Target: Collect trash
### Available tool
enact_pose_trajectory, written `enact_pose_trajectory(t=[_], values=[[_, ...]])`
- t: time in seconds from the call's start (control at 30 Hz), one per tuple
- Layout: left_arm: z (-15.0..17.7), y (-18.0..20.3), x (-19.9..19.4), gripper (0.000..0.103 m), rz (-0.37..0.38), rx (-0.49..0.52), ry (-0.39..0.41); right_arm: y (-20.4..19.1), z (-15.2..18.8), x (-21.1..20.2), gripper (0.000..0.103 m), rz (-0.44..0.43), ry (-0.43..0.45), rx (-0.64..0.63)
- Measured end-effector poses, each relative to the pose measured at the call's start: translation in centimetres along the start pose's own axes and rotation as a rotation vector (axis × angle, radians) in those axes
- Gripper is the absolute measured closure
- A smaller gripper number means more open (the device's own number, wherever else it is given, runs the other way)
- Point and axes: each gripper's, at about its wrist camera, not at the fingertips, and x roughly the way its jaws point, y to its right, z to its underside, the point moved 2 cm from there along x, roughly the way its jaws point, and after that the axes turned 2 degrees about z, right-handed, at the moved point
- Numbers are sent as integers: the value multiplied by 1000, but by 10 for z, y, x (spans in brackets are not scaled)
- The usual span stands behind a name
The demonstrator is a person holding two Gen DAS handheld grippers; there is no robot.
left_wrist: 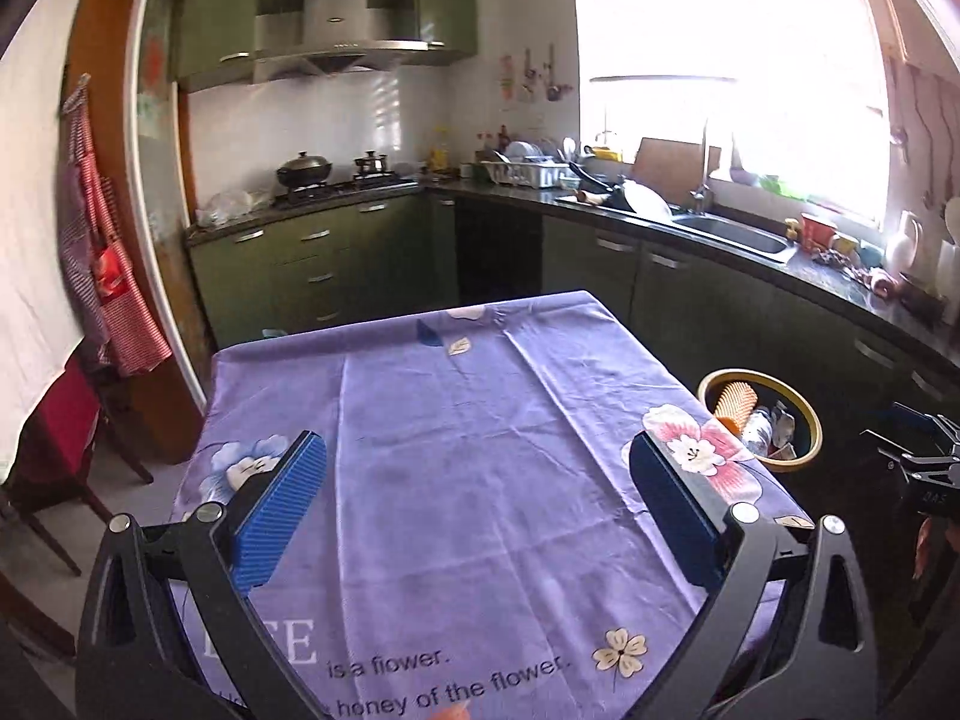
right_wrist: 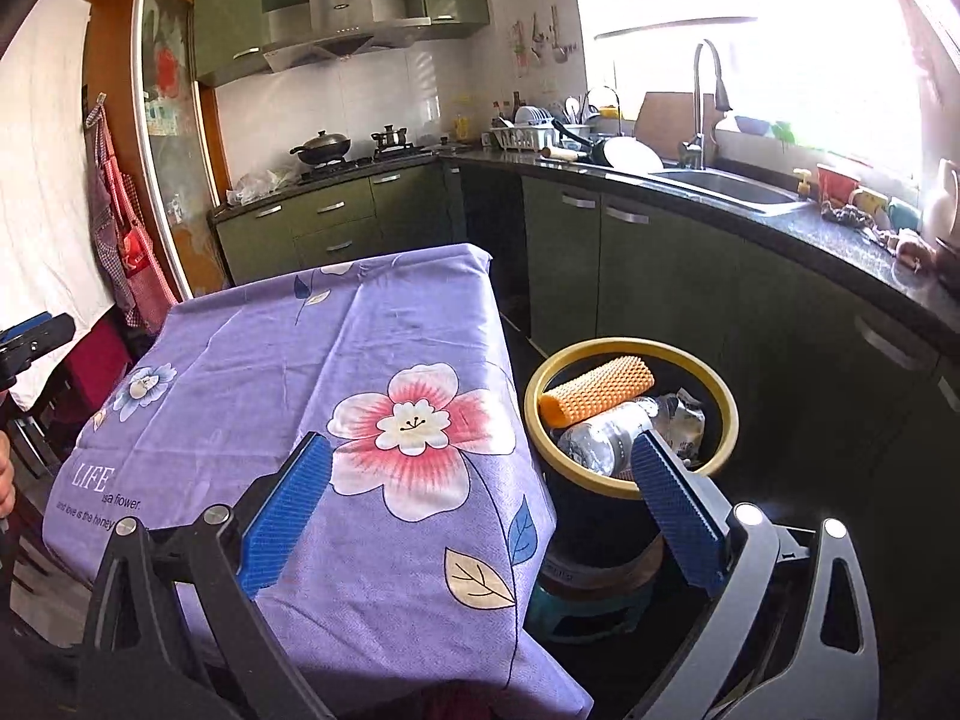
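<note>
A dark bin with a yellow rim (right_wrist: 630, 347) stands on the floor by the table's right side. In it lie an orange foam net sleeve (right_wrist: 600, 387), a clear plastic bottle (right_wrist: 603, 435) and a crumpled wrapper (right_wrist: 684, 420). My right gripper (right_wrist: 480, 441) is open and holds nothing; its right finger hangs in front of the bin, its left finger over the purple flowered tablecloth (right_wrist: 372, 312). My left gripper (left_wrist: 477, 444) is open and holds nothing above the tablecloth (left_wrist: 456, 396). The bin (left_wrist: 789, 464) shows beyond the table's right edge in the left wrist view.
The bin rests on a teal stool (right_wrist: 576, 606). Green cabinets with a dark counter, a sink (right_wrist: 726, 189) and a stove (left_wrist: 342, 186) run along the back and right. A red chair (left_wrist: 54, 426) and hanging aprons (left_wrist: 102, 276) are at the left.
</note>
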Motion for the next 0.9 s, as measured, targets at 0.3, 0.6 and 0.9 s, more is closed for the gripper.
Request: enact_pose_trajectory(t=[0.3,0.6,0.9], values=[[30,-32,-42,7,-55,-48,35,-13,2,-28,5,19,38,-14],[40,-34,-44,7,-25,-58,32,-16,3,-33,5,42,41,-29],[37,-36,-49,7,-28,-55,50,-16,1,-33,5,38,39,-28]])
